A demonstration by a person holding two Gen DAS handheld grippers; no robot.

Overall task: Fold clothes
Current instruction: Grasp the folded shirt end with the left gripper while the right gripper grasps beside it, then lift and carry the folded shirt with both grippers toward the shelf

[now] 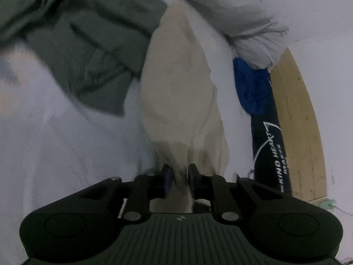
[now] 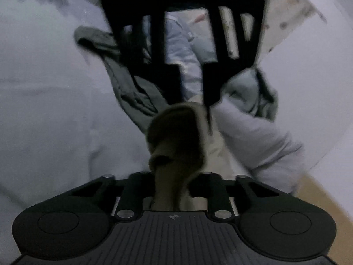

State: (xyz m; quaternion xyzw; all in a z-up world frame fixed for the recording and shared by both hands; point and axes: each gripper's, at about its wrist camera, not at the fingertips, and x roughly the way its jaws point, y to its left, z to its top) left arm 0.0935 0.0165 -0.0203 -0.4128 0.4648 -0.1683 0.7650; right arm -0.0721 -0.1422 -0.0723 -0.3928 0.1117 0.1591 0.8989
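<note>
**Both tongs clenched on one cream garment**

The left gripper (image 1: 179,172) pinches the cream garment (image 1: 176,92); the right gripper (image 2: 174,176) seems clamped on its other, shadowed end. It hangs stretched above the white bed (image 1: 55,143), between green clothing (image 1: 88,50) and a grey garment (image 1: 242,15).

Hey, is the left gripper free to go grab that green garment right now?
Probably not yet. The left gripper is shut on the cream garment; the green garment lies uncovered beside it, so it must let go first.
</note>
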